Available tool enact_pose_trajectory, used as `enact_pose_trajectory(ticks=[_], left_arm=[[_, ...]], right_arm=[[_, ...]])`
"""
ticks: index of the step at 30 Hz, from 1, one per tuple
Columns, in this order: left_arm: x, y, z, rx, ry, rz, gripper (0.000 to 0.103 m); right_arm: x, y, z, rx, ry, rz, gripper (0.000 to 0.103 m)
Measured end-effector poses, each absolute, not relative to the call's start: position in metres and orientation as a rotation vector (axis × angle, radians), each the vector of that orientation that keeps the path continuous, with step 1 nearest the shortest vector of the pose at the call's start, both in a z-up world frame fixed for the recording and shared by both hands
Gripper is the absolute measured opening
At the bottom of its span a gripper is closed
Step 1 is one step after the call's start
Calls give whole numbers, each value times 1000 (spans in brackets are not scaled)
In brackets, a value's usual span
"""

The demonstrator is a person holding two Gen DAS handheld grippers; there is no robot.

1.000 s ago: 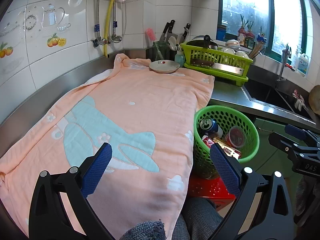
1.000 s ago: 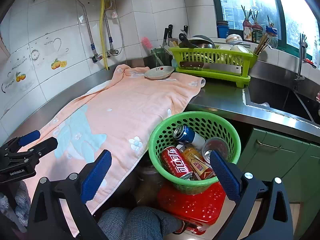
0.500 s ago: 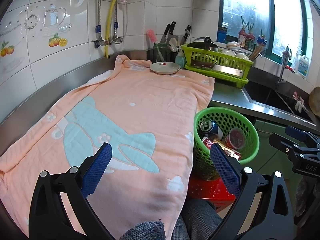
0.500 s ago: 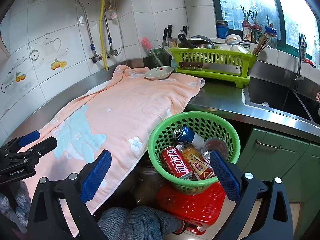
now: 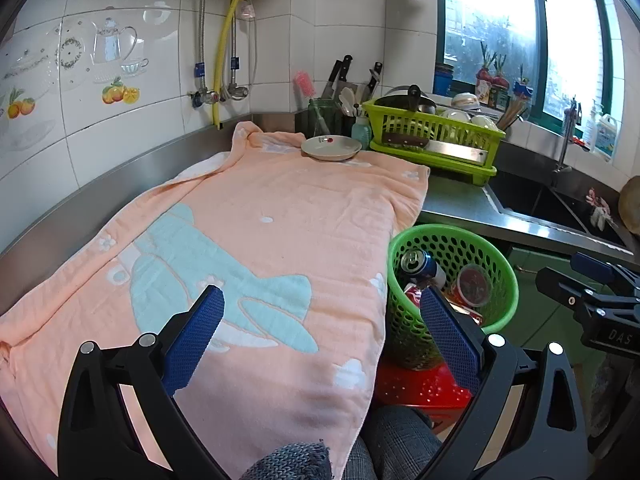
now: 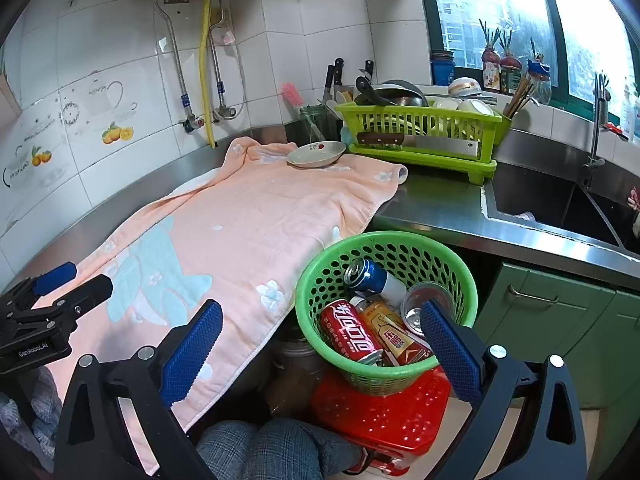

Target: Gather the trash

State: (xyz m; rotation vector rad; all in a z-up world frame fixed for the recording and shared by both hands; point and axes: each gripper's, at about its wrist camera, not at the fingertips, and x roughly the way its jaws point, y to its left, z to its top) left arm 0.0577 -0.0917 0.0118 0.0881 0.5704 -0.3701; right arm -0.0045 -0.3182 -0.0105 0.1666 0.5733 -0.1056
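Steel counter (image 6: 436, 204), green basket (image 6: 316, 276), crumpled cans (image 6: 350, 330)

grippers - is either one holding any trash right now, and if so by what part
Nothing is held. The left gripper and the right gripper both have their jaws wide apart with nothing between them. The cans lie in the green basket.

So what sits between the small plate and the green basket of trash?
Only the peach towel, bare along that stretch. The plate rests on its far end; the basket sits below its near edge. Right wrist view shows it best.
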Motion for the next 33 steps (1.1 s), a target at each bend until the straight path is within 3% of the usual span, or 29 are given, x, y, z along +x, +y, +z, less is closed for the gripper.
enact_pose_trajectory(ticks=[33], left_arm=[[58, -94, 10, 96, 564, -365, 97]], right_arm=[[-3, -317, -13, 172, 578, -105, 96]])
